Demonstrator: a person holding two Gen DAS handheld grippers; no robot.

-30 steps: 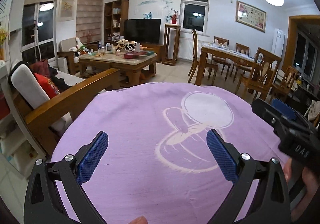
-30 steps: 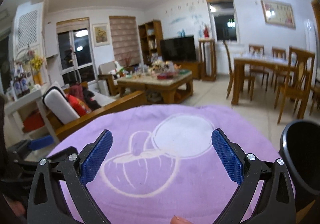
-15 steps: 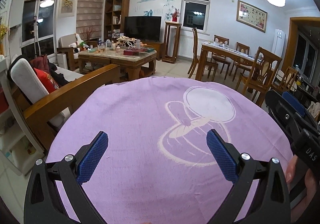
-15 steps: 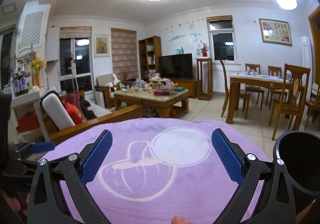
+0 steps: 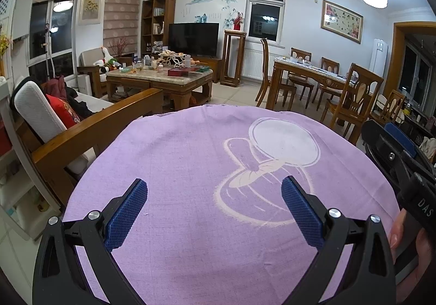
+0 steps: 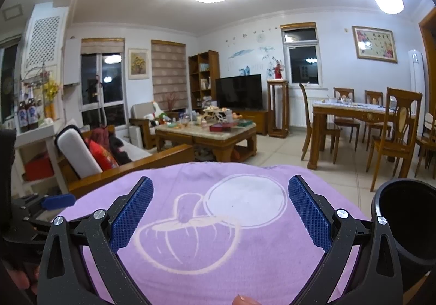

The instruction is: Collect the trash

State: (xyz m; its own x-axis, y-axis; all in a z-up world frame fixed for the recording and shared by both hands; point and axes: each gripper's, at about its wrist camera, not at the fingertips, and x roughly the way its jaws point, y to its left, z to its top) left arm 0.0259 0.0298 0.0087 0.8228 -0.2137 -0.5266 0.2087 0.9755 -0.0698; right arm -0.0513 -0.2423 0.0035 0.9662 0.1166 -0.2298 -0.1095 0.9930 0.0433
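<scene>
Trash bin (image 6: 406,220) by R gripper (image 6: 220,212) | both grippers spread, tilted up since | L gripper (image 5: 214,209)

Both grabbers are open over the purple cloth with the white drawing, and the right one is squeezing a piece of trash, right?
Not quite. The right gripper holds nothing: in the right wrist view its blue-padded fingers stand wide apart with only the purple cloth with the white drawing between them. The rest is right: the left gripper is open over the same cloth too.
</scene>
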